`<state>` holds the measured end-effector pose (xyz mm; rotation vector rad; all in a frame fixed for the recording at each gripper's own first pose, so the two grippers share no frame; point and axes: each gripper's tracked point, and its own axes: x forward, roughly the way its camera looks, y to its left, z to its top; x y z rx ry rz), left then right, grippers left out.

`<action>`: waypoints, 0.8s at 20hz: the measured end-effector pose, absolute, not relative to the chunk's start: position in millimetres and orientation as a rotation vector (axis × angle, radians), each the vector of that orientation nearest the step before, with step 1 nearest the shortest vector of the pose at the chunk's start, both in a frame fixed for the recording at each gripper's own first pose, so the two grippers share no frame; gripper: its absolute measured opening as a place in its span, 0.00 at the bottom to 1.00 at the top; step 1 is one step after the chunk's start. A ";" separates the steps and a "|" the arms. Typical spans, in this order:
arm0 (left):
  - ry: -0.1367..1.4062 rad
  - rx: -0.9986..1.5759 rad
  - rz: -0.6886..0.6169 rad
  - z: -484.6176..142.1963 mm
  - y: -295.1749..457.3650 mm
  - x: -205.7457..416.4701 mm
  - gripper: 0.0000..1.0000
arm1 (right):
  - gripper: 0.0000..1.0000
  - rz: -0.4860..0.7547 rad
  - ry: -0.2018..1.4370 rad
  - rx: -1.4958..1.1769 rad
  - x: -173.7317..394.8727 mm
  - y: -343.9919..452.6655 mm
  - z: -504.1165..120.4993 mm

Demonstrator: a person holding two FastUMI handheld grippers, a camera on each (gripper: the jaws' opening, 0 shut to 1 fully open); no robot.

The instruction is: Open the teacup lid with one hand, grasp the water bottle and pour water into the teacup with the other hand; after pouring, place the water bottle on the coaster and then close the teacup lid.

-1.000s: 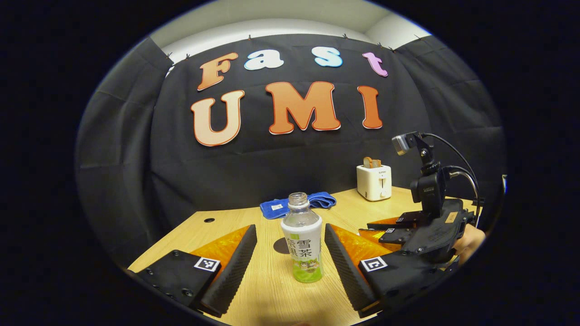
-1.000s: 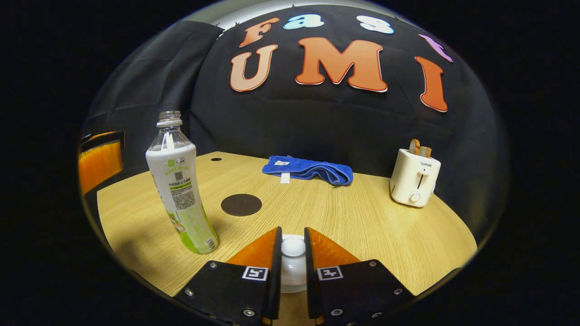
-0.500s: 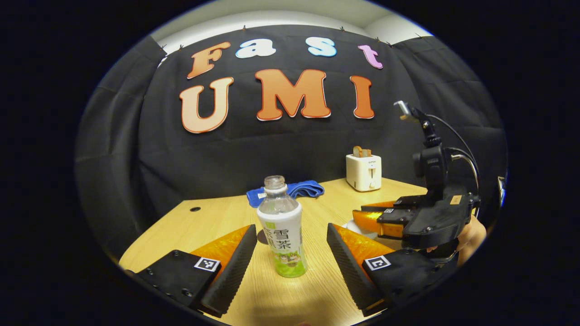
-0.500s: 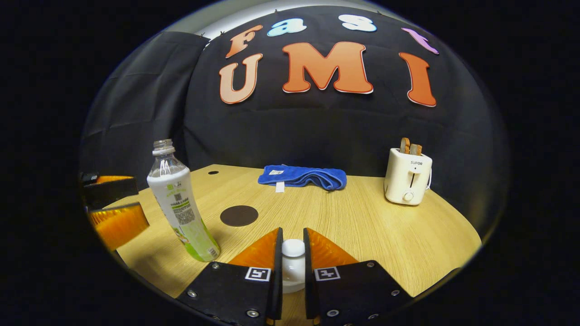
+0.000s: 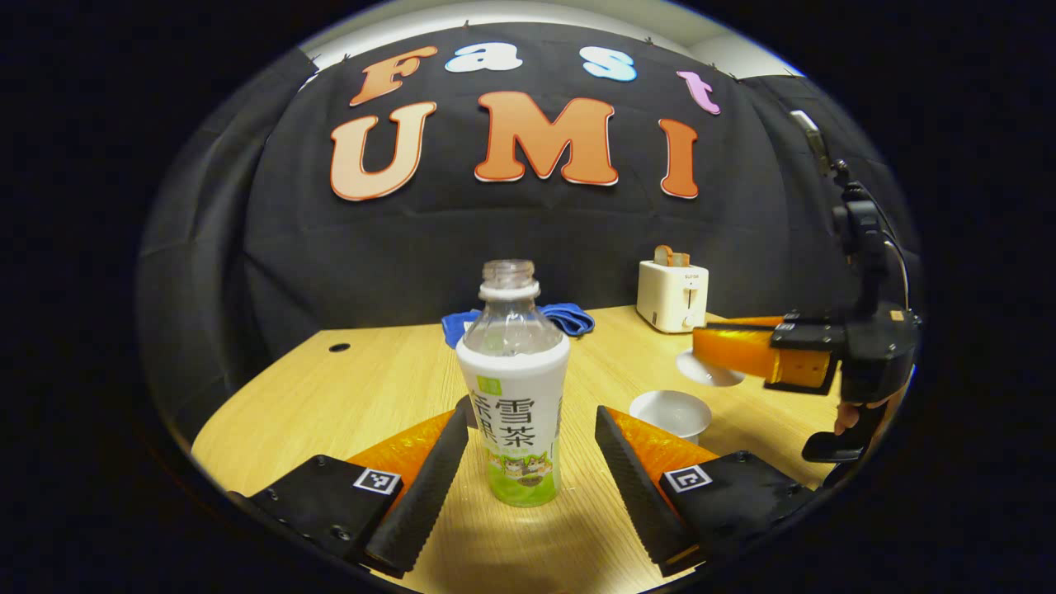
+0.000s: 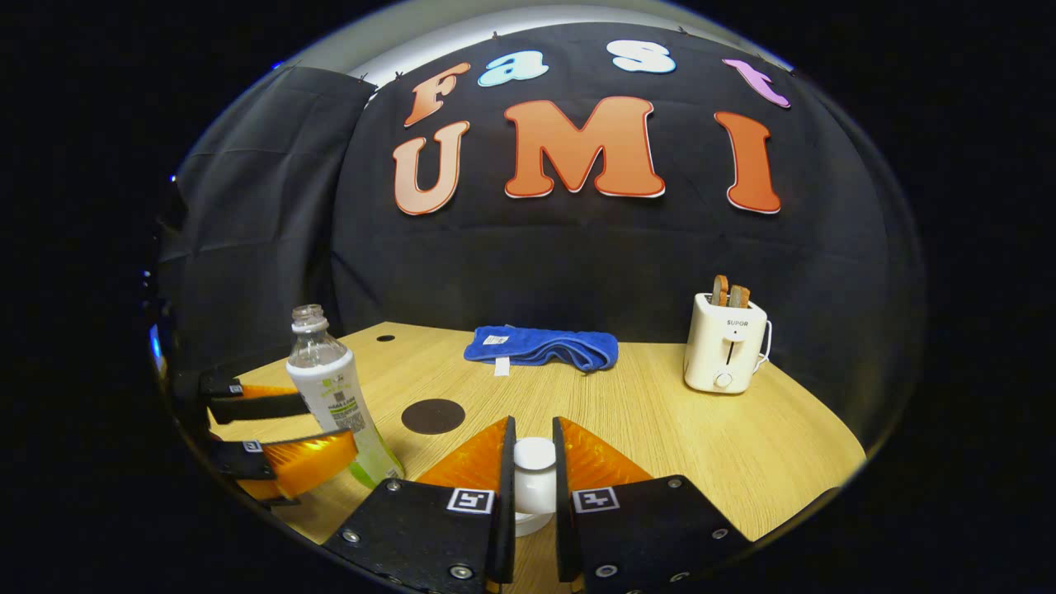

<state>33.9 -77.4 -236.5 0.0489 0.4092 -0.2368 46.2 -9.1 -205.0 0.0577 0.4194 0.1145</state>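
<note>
A clear water bottle (image 5: 513,396) with a white-and-green label stands uncapped on the table. It sits between the fingers of my left gripper (image 5: 530,417), which is open with a gap on the right side. To its right the white teacup (image 5: 670,411) stands uncovered. Above the cup, my right gripper (image 5: 730,351) holds the white lid (image 5: 708,373) in the air. In the right gripper view, the right gripper (image 6: 532,433) is shut on the lid's knob (image 6: 534,455). The bottle (image 6: 330,388) and left gripper (image 6: 285,433) show at the left. The dark round coaster (image 6: 432,416) lies just right of the bottle.
A folded blue towel (image 6: 540,346) lies at the back of the wooden table (image 6: 660,429). A white toaster (image 6: 726,342) holding toast stands at the back right. A hand (image 5: 854,417) grips the right gripper's handle.
My right gripper has risen with the lid, uncovering the teacup. My left gripper has moved forward so the bottle now stands between its fingers.
</note>
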 end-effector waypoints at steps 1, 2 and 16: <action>0.423 0.034 -0.225 -243.5 -73.9 36.5 0.96 | 0.20 0.116 0.412 0.058 44.6 -9.6 -201.0; 0.434 0.017 -0.224 -248.0 -75.1 38.2 0.96 | 0.20 0.115 0.406 0.060 43.3 -11.5 -198.3; 0.399 0.094 -0.185 -256.9 -63.1 67.5 0.65 | 0.20 0.106 0.380 0.089 26.1 -28.3 -184.5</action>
